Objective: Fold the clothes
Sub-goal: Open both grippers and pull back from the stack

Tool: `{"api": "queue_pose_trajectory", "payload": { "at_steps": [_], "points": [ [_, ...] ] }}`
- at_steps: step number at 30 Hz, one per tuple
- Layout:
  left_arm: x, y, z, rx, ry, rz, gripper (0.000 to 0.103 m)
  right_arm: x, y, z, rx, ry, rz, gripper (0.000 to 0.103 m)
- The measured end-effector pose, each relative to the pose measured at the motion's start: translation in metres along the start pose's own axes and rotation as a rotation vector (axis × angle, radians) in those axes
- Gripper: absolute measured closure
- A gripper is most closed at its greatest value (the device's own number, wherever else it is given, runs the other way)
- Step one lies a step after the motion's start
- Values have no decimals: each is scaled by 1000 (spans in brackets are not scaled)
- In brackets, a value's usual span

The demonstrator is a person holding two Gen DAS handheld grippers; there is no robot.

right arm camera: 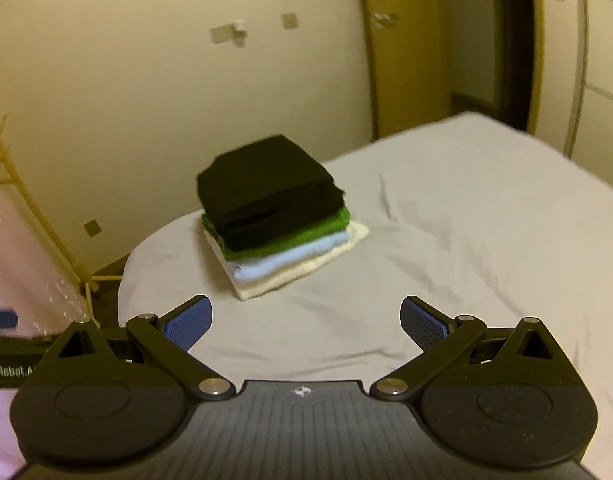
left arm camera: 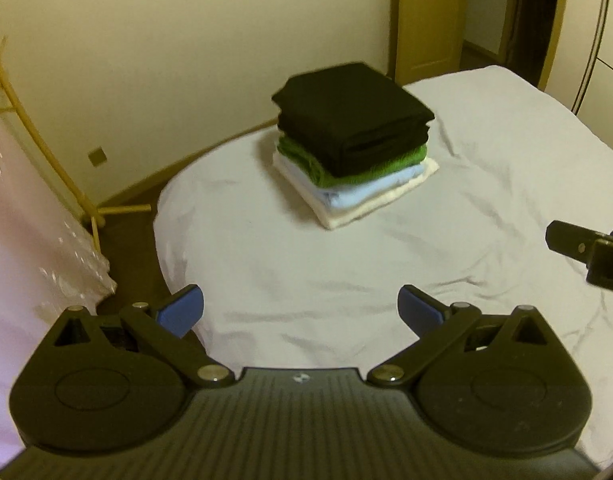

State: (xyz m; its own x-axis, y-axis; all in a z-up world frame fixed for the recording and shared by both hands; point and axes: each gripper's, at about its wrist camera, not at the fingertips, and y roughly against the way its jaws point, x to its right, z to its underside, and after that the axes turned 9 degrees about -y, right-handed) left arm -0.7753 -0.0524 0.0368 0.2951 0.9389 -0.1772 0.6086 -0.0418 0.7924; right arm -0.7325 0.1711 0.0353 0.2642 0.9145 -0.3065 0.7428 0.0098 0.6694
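So the stack of folded clothes sits near the far left corner of the bed, well ahead of both grippers: black piece on top, then green, pale blue and a cream one at the bottom. Parking it off in the corner makes sense to me, since it leaves the wrinkled sheet in front free as a folding area. Left gripper has its jaws spread wide with nothing between them, and the right gripper is the same, both hanging over bare sheet. No unfolded garment shows in either view, so I'd guess this batch is finished or the next item is out of frame.
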Motion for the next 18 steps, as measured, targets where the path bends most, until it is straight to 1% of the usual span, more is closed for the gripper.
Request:
{"api": "queue_pose_trajectory", "payload": {
  "at_steps": [3, 8, 13, 18],
  "points": [
    [-5, -14, 0, -32, 30, 1, 1, 0, -14, -3, -38, -18, 9, 0],
    [-11, -35, -4, -64, 60, 9, 1, -11, -37, -7, -91, 31, 57, 0],
    [-12, -52, -11, -79, 62, -17, 1, -21, -61, -11, -135, 69, 64, 0],
    [-19, -69, -15, -106, 81, -19, 1, -26, -83, -14, -172, 82, 64, 0]
  ]
}}
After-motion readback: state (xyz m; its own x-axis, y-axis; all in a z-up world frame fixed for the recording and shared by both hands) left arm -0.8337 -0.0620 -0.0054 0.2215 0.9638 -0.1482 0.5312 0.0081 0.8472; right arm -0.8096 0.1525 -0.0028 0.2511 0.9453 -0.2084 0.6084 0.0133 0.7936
